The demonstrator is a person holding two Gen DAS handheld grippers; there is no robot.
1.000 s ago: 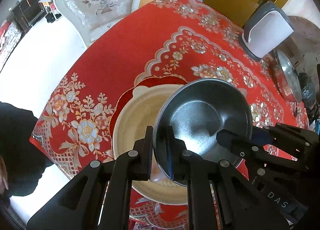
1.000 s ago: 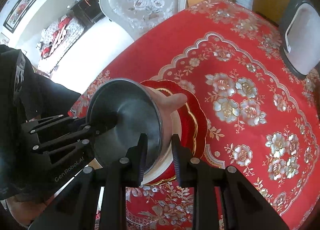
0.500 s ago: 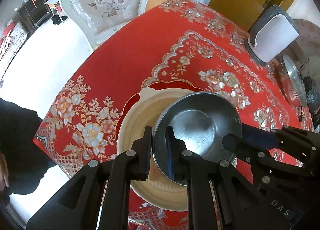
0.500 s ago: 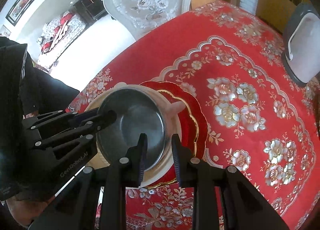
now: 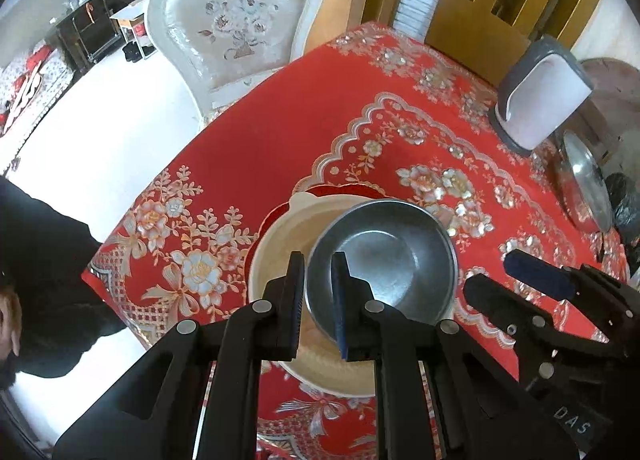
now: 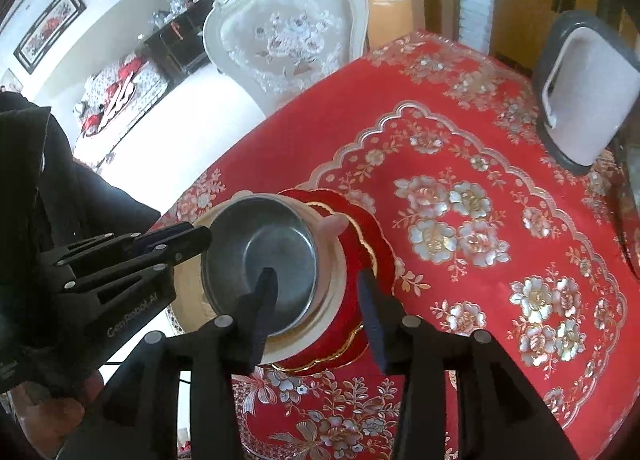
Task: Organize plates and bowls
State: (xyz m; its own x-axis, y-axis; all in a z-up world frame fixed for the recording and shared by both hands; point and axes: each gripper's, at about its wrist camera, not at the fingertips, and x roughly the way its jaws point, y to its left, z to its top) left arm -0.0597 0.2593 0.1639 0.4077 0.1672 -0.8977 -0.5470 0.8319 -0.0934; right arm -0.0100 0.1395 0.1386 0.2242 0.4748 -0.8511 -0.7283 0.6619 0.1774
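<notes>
A steel bowl (image 5: 384, 256) sits inside a cream two-handled pot (image 5: 276, 244), which stands on a red gold-rimmed plate (image 6: 360, 236). My left gripper (image 5: 318, 292) has its fingers on either side of the steel bowl's near rim, with a small gap showing. My right gripper (image 6: 316, 300) is open, its fingers spread wide astride the bowl's rim and the pot's wall; it also shows at the right of the left wrist view (image 5: 520, 280). The steel bowl (image 6: 260, 252) and the pot (image 6: 332, 260) show in the right wrist view too.
The table wears a red flowered cloth (image 5: 280, 131). A white-and-grey bin (image 5: 540, 99) stands at the far right, a steel lid (image 5: 584, 183) beside it. A white upholstered chair (image 5: 236, 27) stands behind the table. The person's dark sleeve (image 5: 44, 260) is at the left.
The steel bowl went from tilted and lifted to lying flat inside the cream pot. My right gripper has opened and let go of the rim. Both grippers have drawn back and up a little.
</notes>
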